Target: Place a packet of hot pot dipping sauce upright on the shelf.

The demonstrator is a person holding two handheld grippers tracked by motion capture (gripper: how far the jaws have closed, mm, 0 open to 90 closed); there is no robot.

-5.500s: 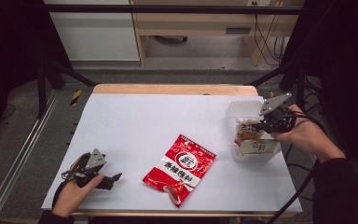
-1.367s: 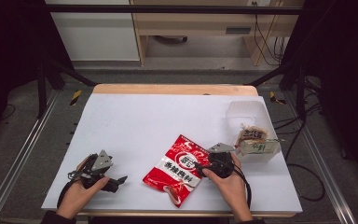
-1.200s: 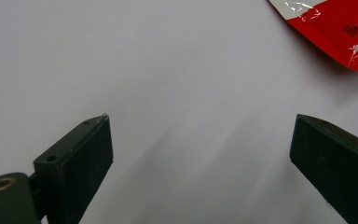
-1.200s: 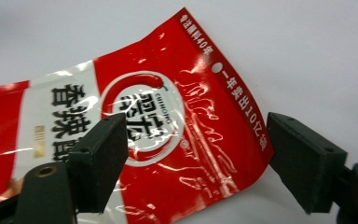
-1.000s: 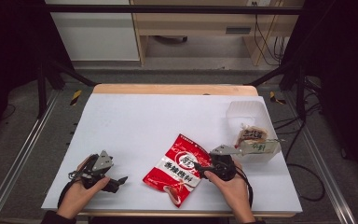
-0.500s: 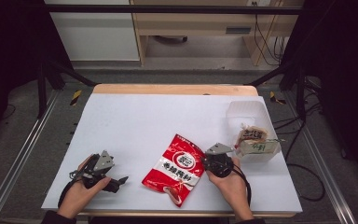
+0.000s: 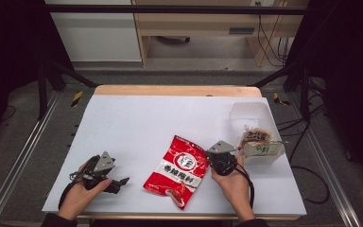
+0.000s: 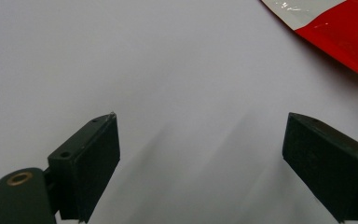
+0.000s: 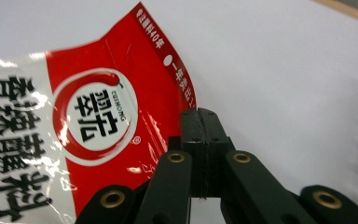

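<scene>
**Right gripper closes at the edge of the red seasoning packet**

Since the earliest picture the right gripper (image 7: 217, 160) has crossed from the clear plastic container (image 7: 257, 142) at the table's right side to the red seasoning packet (image 7: 182, 170), and in the last half second the packet has barely shifted. In the right gripper view the jaws are pressed flat together, pad to pad, with no gap showing. The packet's right edge (image 9: 121, 116) runs just beside and under their left face; whether any film is pinched between the pads cannot be told, since the seam hides it.

The left gripper (image 7: 116, 182) rests on the white table cover (image 7: 170, 118) well apart from the packet, jaws spread wide and holding nothing; in its own view a corner of the packet (image 8: 340, 32) lies ahead of the right-hand finger (image 8: 326, 168), far beyond its tip.

To do this pinch well, my judgement is that the bite should sit deeper: the fingertips belong over the flat sealed border, not at its very lip, or the slick foil will slide out on lifting. Lift slowly and watch that the packet rises with the pads. The container with its small bags lies behind the right fingers, near enough to knock on a wide swing.
</scene>
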